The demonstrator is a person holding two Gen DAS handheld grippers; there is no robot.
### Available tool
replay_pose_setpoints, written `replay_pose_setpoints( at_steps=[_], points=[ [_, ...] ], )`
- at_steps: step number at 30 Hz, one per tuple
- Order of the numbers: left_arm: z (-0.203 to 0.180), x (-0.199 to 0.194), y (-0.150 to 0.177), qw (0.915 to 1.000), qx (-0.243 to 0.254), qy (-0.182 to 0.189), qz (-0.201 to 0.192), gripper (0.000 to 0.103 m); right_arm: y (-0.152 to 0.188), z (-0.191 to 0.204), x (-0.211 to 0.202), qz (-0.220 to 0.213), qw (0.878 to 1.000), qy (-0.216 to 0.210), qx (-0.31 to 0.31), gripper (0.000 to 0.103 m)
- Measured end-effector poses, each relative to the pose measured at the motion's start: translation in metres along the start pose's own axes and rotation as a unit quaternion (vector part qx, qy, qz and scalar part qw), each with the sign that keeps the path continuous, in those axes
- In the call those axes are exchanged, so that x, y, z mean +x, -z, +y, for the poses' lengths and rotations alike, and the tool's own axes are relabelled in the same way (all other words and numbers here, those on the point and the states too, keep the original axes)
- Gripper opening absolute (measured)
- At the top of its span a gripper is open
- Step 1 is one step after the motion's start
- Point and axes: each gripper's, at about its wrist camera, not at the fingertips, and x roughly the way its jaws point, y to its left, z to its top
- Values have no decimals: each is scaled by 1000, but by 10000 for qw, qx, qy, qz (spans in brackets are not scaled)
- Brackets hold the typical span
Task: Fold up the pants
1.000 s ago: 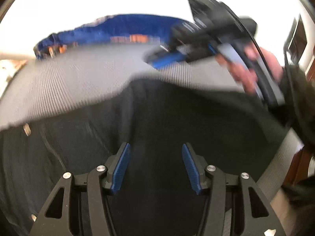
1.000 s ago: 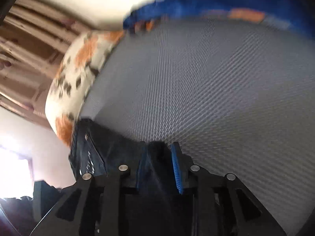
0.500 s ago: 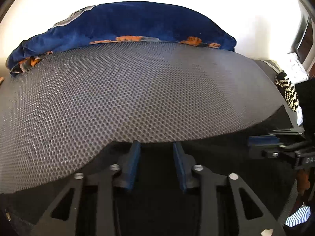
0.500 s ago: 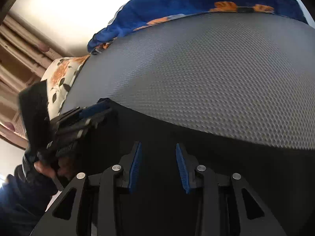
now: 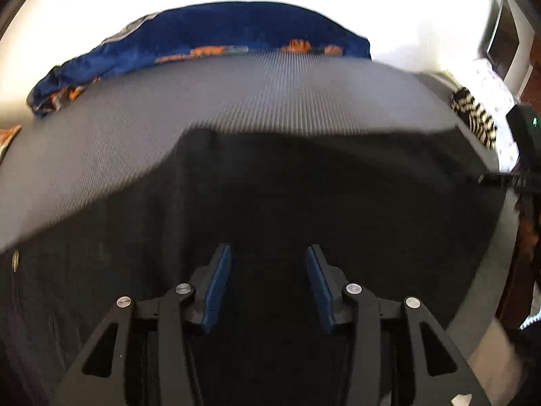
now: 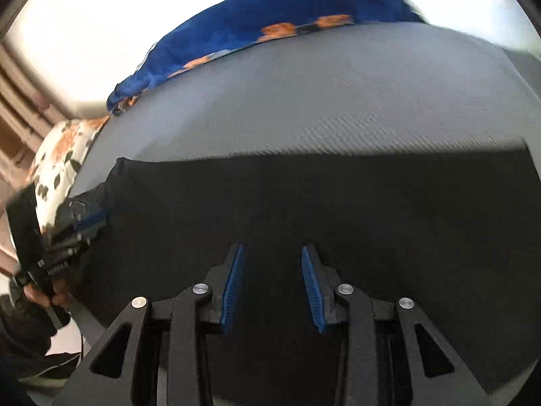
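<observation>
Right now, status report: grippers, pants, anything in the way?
Left gripper opening, right gripper open, both empty. Pants spread on grey mat. Blue blanket at the far edge, clear.

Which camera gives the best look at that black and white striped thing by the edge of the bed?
The left wrist view. The striped item shows at the right edge of the grey mat, just beyond the black pants, though blurred, so what it is cannot be told. The right wrist view does not show it at all.

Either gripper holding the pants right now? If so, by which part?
Neither. The left gripper, jaws opening, and the right gripper are both empty above the black pants.
</observation>
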Motion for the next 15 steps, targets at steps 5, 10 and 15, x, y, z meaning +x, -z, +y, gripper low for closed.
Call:
replay_pose_setpoints(
  at_steps=[5,10,15],
  points=[
    [-6,-13,25,9996,161,-215,-31,50,33,-74,-50,-174,9960,314,818,37],
    [-23,-18,21,9995,194,-211,103,50,65,-146,-116,-610,9804,288,1853,37],
    [-71,-22,-7,9985,418,324,-147,56,113,-200,-153,-865,9527,-123,2910,37]
  ],
)
